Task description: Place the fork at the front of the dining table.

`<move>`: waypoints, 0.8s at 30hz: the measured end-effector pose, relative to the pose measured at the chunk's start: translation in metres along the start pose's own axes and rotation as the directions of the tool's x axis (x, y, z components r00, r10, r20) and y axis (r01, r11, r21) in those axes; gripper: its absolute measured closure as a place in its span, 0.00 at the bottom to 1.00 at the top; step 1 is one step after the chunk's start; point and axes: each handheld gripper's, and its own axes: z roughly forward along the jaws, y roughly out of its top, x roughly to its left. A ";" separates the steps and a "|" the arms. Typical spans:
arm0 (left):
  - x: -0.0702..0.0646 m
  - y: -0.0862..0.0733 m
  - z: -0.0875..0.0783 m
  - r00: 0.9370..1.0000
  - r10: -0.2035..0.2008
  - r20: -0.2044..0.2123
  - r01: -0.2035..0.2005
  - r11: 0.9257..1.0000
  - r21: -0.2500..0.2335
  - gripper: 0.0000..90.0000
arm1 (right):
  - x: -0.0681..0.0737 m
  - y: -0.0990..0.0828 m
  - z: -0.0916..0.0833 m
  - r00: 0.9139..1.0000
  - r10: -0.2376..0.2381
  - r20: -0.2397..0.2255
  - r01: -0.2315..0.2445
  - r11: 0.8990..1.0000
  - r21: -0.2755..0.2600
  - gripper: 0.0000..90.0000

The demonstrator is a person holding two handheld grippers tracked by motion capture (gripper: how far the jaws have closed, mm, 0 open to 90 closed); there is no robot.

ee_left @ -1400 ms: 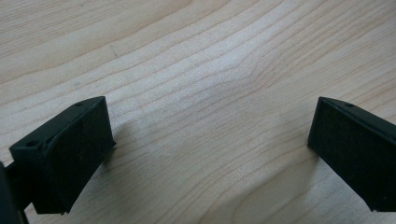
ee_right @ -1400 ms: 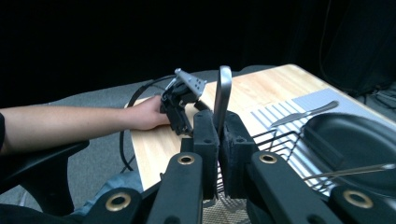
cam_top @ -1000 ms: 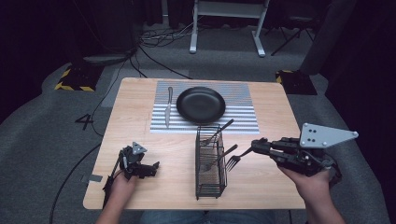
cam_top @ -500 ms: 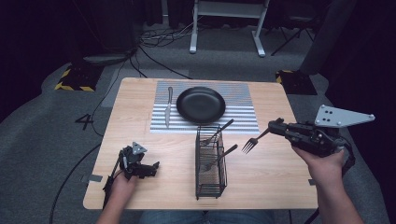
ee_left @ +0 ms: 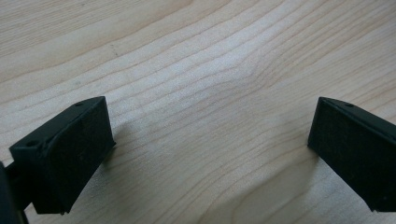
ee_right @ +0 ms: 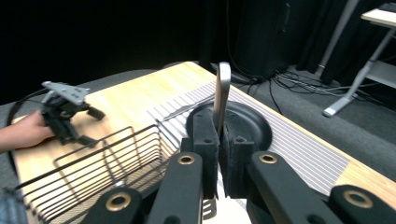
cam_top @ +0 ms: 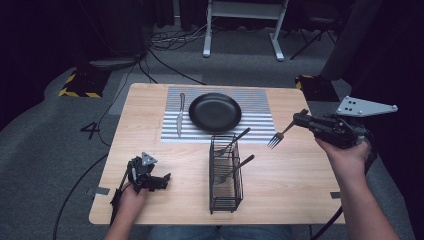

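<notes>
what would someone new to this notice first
The fork held in mid-air by the right gripper stands out first, hanging over the table's right side. Next comes the black wire basket in the middle, with two utensils leaning in it. Behind it a black plate sits on a striped mat, with a knife to its left.

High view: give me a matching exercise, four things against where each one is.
Things:
1. knife
2. plate
3. fork
4. rack

Places:
A. held in the right gripper, off the table
B. middle of the striped mat
C. left part of the mat
D. on bare wood, near the table's front edge

Pairs: 1-C, 2-B, 3-A, 4-D
</notes>
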 end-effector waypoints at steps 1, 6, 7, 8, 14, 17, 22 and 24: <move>0.000 0.000 0.000 1.000 0.000 0.000 0.000 1.000 0.000 0.00 | -0.001 -0.001 0.002 1.000 0.003 0.001 -0.003 1.000 0.000 0.95; 0.000 0.000 0.000 1.000 0.000 0.000 0.000 1.000 0.000 0.00 | -0.012 -0.011 0.019 1.000 0.020 0.015 -0.020 0.999 0.038 0.95; 0.000 0.000 0.000 1.000 0.000 0.000 0.000 1.000 0.000 0.00 | -0.015 -0.012 0.022 1.000 0.023 0.020 -0.024 0.999 0.045 0.95; 0.000 0.000 0.000 1.000 0.000 0.000 0.000 1.000 0.000 0.00 | -0.018 -0.014 0.025 0.999 0.027 0.026 -0.028 0.998 0.050 0.95; 0.000 0.000 0.000 1.000 -0.001 -0.002 0.001 1.000 0.000 0.00 | -0.032 -0.021 0.045 0.998 0.034 0.057 -0.038 0.996 0.078 0.95; 0.000 -0.001 0.000 1.000 -0.002 -0.002 0.002 1.000 0.001 0.00 | -0.041 -0.025 0.056 0.998 0.046 0.053 -0.050 0.995 0.081 0.95; 0.000 -0.001 0.000 1.000 -0.002 -0.003 0.002 1.000 0.001 0.00 | -0.055 -0.034 0.076 0.996 0.078 0.050 -0.083 0.991 0.101 0.95; 0.000 -0.001 0.000 1.000 -0.003 -0.002 0.003 1.000 0.001 0.00 | -0.059 -0.037 0.083 0.996 0.081 0.048 -0.085 0.991 0.105 0.95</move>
